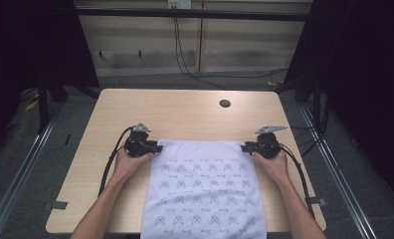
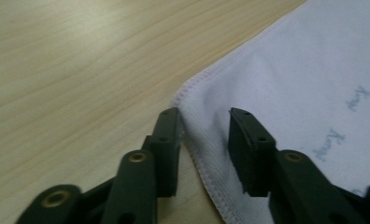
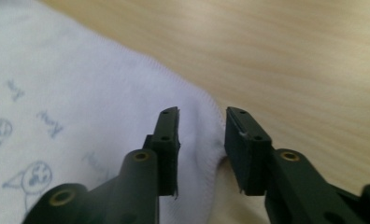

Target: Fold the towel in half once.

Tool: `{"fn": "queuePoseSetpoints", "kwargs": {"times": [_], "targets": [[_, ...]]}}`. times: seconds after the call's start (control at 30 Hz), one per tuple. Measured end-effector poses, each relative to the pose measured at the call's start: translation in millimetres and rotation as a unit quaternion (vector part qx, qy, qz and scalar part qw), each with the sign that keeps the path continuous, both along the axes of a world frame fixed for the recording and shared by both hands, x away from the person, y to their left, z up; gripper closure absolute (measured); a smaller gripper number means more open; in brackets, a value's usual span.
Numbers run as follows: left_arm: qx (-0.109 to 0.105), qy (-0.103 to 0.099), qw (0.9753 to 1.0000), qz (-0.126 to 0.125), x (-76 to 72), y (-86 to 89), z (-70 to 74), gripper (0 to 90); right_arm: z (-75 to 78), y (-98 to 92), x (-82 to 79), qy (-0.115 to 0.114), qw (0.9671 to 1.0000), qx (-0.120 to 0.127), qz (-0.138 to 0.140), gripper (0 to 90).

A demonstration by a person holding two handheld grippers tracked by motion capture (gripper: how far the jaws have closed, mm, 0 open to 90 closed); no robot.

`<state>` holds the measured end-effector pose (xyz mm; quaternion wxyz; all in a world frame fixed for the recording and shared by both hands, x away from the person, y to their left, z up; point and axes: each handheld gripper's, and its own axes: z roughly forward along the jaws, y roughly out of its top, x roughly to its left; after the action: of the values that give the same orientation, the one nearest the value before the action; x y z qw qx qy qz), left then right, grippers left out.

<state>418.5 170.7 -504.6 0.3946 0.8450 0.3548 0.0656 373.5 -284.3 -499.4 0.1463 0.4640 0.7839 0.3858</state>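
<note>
A white cloth [image 1: 203, 189] printed with small blue drawings lies flat on the wooden table [image 1: 185, 112], its near end hanging over the front edge. My left gripper [image 1: 157, 148] sits at the cloth's far left corner [image 2: 185, 93]. Its jaws stand open, with the cloth's hemmed edge [image 2: 206, 172] running between them. My right gripper [image 1: 244, 147] sits at the far right corner [image 3: 206, 105]. It is open too, and the rounded corner of the cloth [image 3: 199, 140] lies in the gap between its jaws.
A round cable hole [image 1: 225, 103] is in the table's far right part. Bare wood stretches beyond the cloth to the far edge. Black cables [image 1: 108, 167] trail from both grippers along the person's forearms. Dark frame posts stand at both sides.
</note>
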Motion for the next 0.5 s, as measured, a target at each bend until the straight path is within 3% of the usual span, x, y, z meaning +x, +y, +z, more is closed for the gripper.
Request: {"fn": "queuePoseSetpoints", "kwargs": {"times": [0.03, 0.07, 0.23, 0.4, 0.5], "targets": [[0.0, 0.001, 1.0, -0.004, -0.4, 0.2, -0.2, 71.6, 1.9, -4.0, 1.6, -0.001, 0.9998, 0.019, -0.002, 63.2], [0.004, -0.003, 1.0, -0.009, -1.4, 0.0, -0.1, 75.0, 2.3, -5.3, 2.1, -0.002, 0.9998, 0.02, -0.005, 62.2], [-0.015, 0.013, 0.9997, -0.011, -1.3, 1.2, -2.0, 84.6, -8.3, -1.1, 4.9, 0.011, 0.9999, -0.009, -0.002, 58.8], [-0.04, 0.035, 0.9985, -0.012, -0.7, 3.4, -1.9, 86.6, -6.7, 8.9, 4.3, 0.019, 0.9993, -0.012, 0.031, 79.8], [-0.072, 0.03, 0.997, -0.005, -3.0, 10.9, 9.4, 86.9, 0.4, 6.0, 4.0, 0.014, 0.9993, 0.022, 0.027, 85.2]]}}
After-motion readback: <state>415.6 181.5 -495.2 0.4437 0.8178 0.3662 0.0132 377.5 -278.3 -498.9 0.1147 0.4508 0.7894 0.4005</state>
